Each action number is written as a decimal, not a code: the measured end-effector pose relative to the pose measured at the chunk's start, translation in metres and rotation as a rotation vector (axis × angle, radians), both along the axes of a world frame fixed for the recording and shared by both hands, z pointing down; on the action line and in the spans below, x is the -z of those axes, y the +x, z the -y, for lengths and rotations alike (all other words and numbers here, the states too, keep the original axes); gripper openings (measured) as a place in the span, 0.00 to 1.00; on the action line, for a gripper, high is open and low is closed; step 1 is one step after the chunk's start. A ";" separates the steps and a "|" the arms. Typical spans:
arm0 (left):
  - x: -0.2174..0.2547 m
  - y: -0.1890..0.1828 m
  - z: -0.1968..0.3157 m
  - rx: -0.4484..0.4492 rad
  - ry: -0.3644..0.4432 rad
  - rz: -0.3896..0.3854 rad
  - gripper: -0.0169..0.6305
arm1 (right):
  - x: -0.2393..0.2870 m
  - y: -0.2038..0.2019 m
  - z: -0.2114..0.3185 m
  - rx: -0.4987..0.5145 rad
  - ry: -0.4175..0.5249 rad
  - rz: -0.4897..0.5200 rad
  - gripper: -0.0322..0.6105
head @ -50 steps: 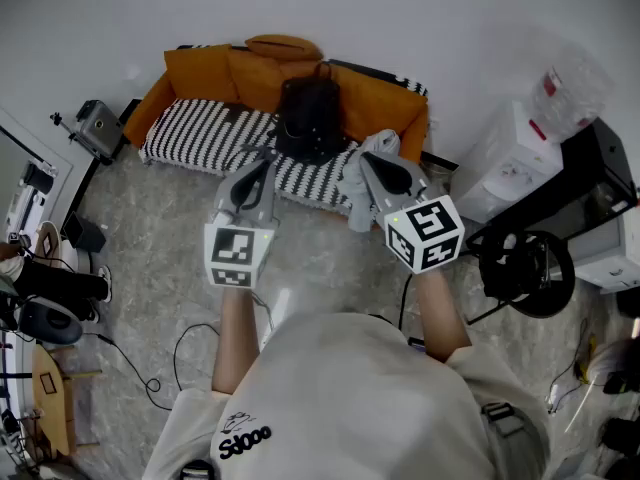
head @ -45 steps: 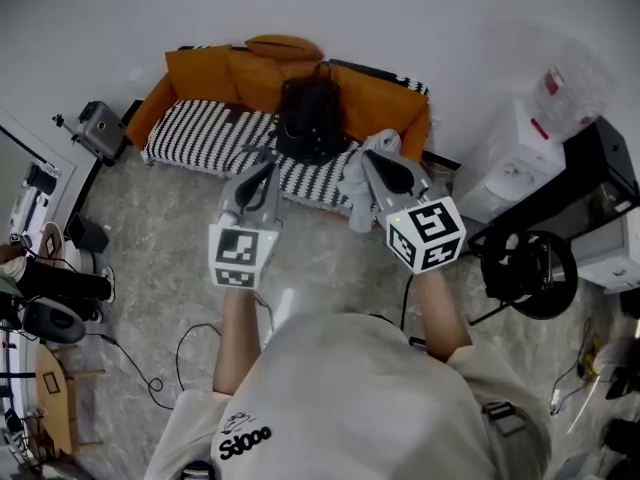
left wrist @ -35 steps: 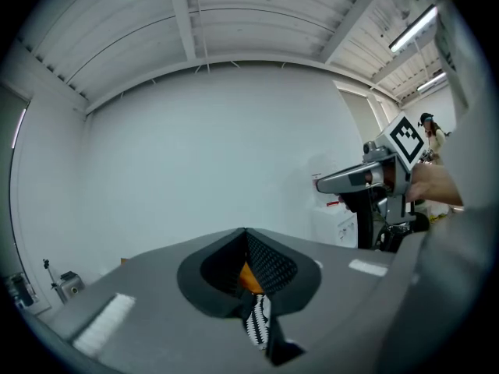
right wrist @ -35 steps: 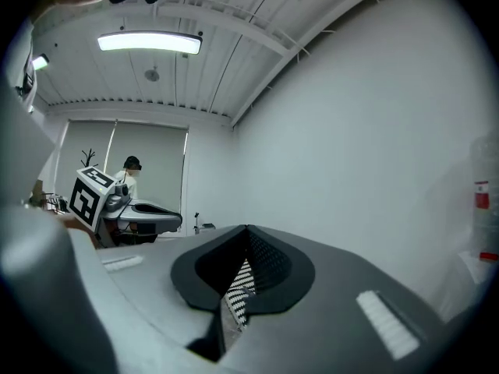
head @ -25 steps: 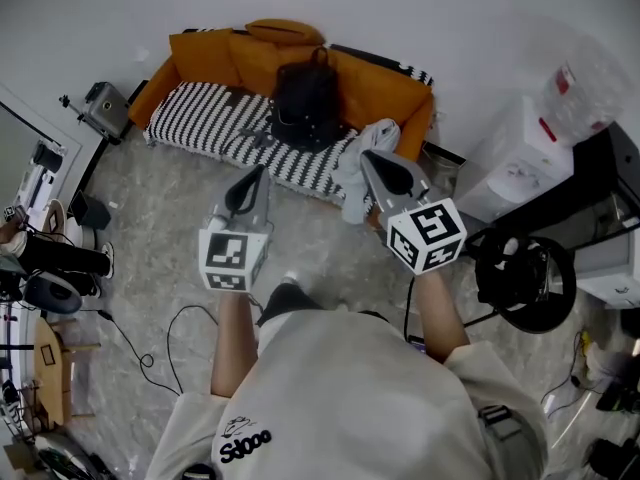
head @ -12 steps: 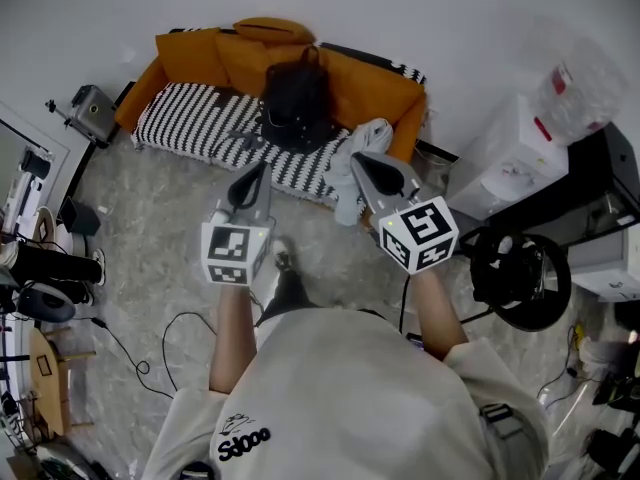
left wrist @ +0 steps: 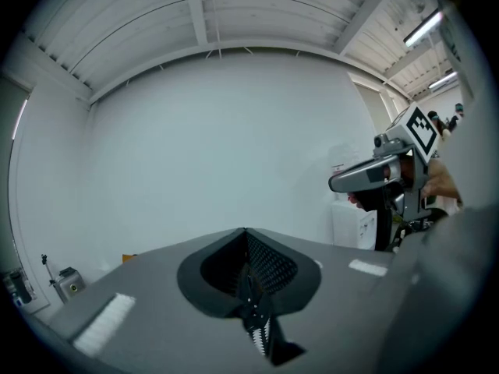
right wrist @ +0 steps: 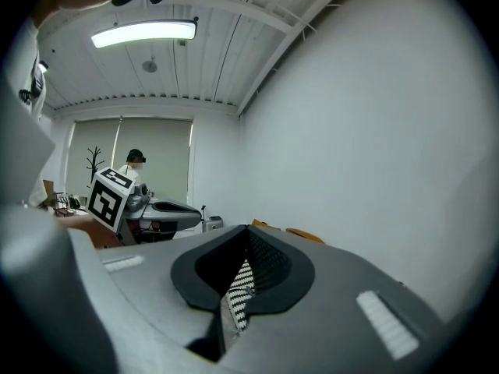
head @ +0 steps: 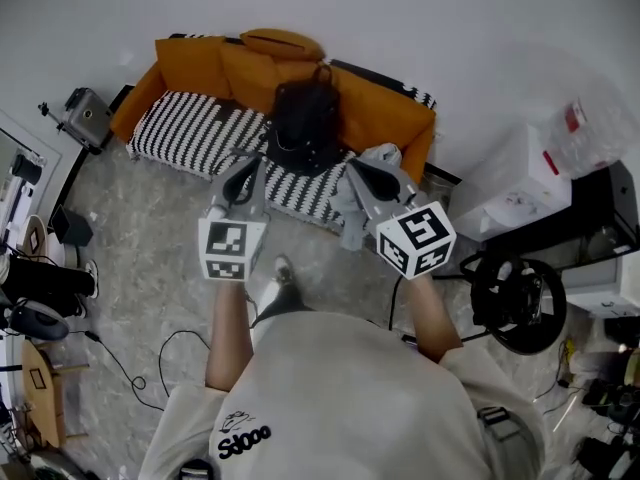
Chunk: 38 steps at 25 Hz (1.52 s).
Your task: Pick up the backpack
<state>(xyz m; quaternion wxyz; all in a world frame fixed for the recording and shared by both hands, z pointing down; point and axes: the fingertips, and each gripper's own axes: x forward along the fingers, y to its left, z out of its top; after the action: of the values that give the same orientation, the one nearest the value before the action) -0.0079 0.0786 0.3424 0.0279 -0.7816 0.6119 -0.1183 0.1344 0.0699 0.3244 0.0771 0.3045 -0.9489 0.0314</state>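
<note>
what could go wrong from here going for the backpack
Both the left gripper and the right gripper are shut; arriving like that would probably shove the backpack rather than grip it. The grey cloth lies just beside the backpack, near the right gripper, and could get snagged instead.

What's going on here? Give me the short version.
A person stands facing an orange sofa, a gripper in each hand. The left gripper and the right gripper are both shut and empty, pointed toward the black backpack that sits on the striped seat against the backrest. Neither touches it, so the pickup is not yet done. A grey cloth hangs over the seat's front edge beside the right gripper.
</note>
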 end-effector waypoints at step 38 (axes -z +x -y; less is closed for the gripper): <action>-0.027 -0.145 0.227 -0.227 -0.072 -0.050 0.04 | -0.018 -0.144 0.214 -0.267 -0.057 -0.055 0.05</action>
<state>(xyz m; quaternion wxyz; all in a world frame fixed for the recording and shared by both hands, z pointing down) -0.1525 -0.1483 0.3694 -0.0020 -0.8490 0.5153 -0.1168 -0.0093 -0.1438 0.3419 0.1069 0.4264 -0.8962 0.0600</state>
